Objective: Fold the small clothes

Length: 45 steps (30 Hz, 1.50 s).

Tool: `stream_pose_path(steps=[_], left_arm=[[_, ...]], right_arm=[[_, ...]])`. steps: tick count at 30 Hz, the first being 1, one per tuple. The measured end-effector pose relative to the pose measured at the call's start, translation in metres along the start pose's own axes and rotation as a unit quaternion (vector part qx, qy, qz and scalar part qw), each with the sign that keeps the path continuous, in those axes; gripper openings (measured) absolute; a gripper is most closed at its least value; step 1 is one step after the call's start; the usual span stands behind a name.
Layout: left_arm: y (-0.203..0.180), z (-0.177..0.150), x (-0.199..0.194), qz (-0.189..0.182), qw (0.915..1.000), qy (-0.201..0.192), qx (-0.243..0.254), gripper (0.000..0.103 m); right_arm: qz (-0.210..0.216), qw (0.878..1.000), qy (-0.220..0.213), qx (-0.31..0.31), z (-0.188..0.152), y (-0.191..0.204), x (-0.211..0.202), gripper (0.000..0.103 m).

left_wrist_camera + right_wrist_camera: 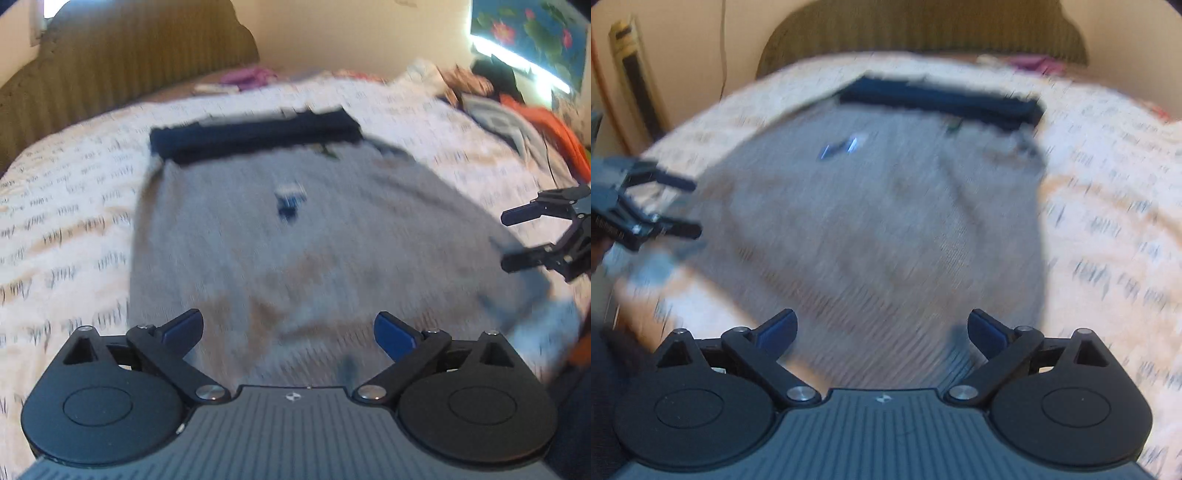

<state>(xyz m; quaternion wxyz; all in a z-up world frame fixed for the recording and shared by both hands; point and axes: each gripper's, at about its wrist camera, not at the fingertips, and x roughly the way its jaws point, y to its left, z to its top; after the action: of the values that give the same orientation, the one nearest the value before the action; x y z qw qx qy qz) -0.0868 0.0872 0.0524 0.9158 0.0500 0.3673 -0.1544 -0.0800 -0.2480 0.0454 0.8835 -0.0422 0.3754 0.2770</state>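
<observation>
No writing can be read: the small blue-and-white label (290, 201) on the grey garment (295, 240) is a blur. The garment is a soft knit with a dark navy band (255, 138) along its far edge, lying flat on a pale printed bedspread (66, 221) just ahead of both tools. The left gripper (288, 332) gapes wide, empty. The right gripper (882, 330) is equally spread (nothing between its blue pads), off to the garment's right.

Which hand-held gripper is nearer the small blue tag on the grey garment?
Hard to separate. The left hand-held gripper and right hand-held gripper both hover open over the garment's near edge, well short of the tag.
</observation>
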Motion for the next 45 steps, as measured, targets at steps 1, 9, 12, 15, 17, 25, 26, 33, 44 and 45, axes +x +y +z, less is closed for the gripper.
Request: stream_pose_path(steps=[1, 9, 12, 15, 17, 25, 26, 33, 44, 45], left_arm=[[0.002, 0.011, 0.006, 0.003, 1.0000, -0.006, -0.008, 0.100], [-0.016, 0.032, 0.089, 0.024, 0.9981, 0.054, 0.017, 0.102], [-0.018, 0.012, 0.085, 0.027, 0.9988, 0.034, 0.022, 0.101], [-0.010, 0.001, 0.076, 0.017, 0.9994, 0.028, 0.014, 0.102], [-0.009, -0.004, 0.071, 0.018, 0.9994, 0.022, 0.019, 0.102], [-0.011, 0.015, 0.046, 0.005, 0.9998, 0.017, -0.003, 0.102], [-0.012, 0.017, 0.050, 0.008, 0.9998, 0.017, -0.002, 0.101], [-0.013, 0.000, 0.072, 0.032, 0.9986, 0.038, 0.016, 0.102], [-0.019, -0.003, 0.057, 0.049, 0.9973, 0.054, -0.006, 0.103], [-0.019, -0.004, 0.057, 0.049, 0.9974, 0.053, -0.006, 0.103]], right_arm=[[-0.012, 1.000, -0.021, 0.010, 0.015, -0.008, 0.005, 0.100], [-0.015, 0.996, -0.046, 0.073, 0.111, -0.066, 0.119, 0.100], [-0.040, 0.996, 0.016, 0.081, 0.111, -0.085, 0.163, 0.099], [-0.064, 0.997, 0.007, 0.049, 0.100, -0.102, 0.172, 0.100], [-0.056, 0.996, 0.017, 0.069, 0.105, -0.113, 0.172, 0.100], [-0.030, 0.997, 0.000, 0.071, 0.098, -0.057, 0.129, 0.100], [-0.020, 0.998, 0.004, 0.064, 0.090, -0.046, 0.125, 0.100], [-0.070, 0.996, -0.007, 0.047, 0.040, -0.042, 0.114, 0.101], [-0.027, 1.000, 0.000, -0.006, 0.021, 0.020, 0.069, 0.101], [-0.028, 0.999, 0.022, -0.017, 0.013, 0.024, 0.076, 0.101]])
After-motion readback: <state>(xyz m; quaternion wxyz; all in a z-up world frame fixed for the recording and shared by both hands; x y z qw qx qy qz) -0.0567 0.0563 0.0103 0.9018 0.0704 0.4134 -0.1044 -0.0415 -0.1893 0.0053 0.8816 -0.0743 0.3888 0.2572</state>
